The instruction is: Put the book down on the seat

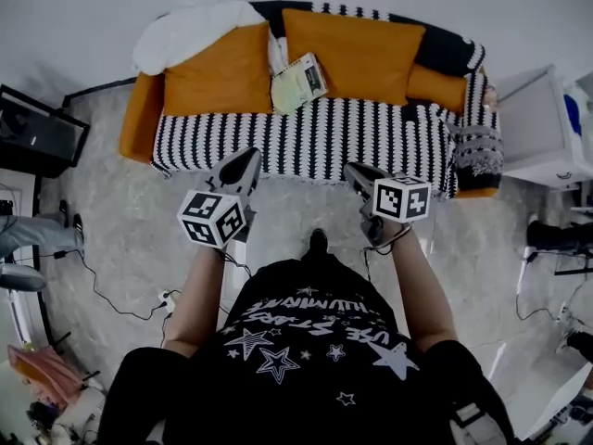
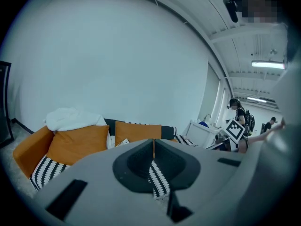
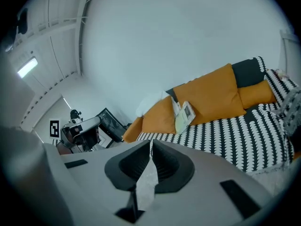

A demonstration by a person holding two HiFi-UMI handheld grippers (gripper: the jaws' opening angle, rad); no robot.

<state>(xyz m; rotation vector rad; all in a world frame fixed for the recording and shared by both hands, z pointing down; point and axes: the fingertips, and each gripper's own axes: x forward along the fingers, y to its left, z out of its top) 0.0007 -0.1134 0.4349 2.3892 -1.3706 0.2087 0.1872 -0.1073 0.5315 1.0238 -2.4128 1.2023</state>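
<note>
Head view: book (image 1: 298, 83) propped on striped seat (image 1: 371, 139) against orange cushions (image 1: 218, 72), left gripper (image 1: 248, 161) and right gripper (image 1: 354, 171) pinched together empty, well back, already down or awaiting pickup.

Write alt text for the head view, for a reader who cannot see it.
Seen from above, a person holds a left gripper and a right gripper, both empty, out toward a black-and-white striped sofa. A book leans at the sofa's back between two orange cushions.
</note>
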